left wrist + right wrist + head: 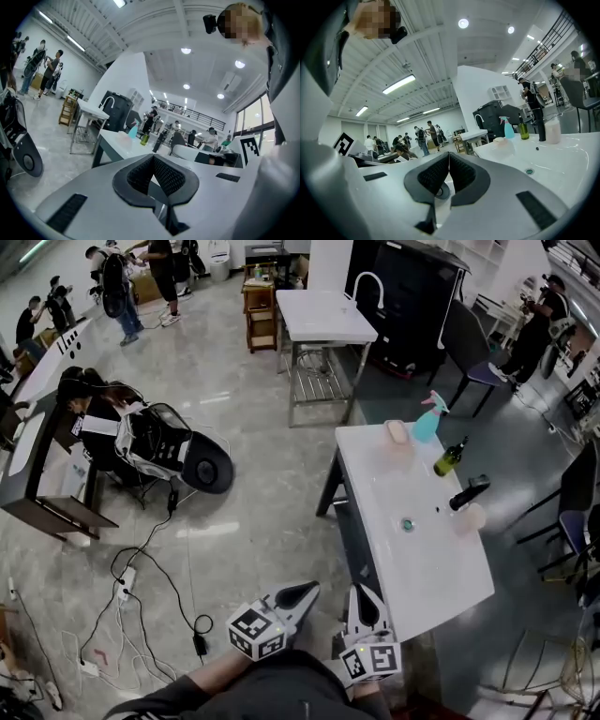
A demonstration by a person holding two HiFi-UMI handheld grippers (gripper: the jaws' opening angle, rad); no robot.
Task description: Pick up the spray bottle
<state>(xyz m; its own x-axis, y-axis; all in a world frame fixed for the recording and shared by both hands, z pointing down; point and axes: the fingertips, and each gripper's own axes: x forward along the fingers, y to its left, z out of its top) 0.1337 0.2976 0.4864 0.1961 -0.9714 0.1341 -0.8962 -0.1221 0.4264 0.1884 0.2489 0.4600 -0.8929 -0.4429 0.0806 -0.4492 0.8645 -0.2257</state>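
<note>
The spray bottle [428, 420], teal with a pink trigger, stands upright at the far end of a white sink counter [441, 577]. It also shows small and far off as the spray bottle [133, 130] in the left gripper view and the spray bottle [507, 127] in the right gripper view. My left gripper [307, 592] and right gripper [365, 594] hover side by side near the counter's near end, well short of the bottle. The left gripper [153, 157] and the right gripper [449, 154] are both shut with nothing between their pads.
On the counter next to the spray bottle are a pink soap block [397, 433], a green glass bottle [450, 457], a black faucet [469, 493] and a pale cup [472, 517]. A white-topped steel table [323, 315] stands beyond. Cables [141, 596] trail across the floor at left.
</note>
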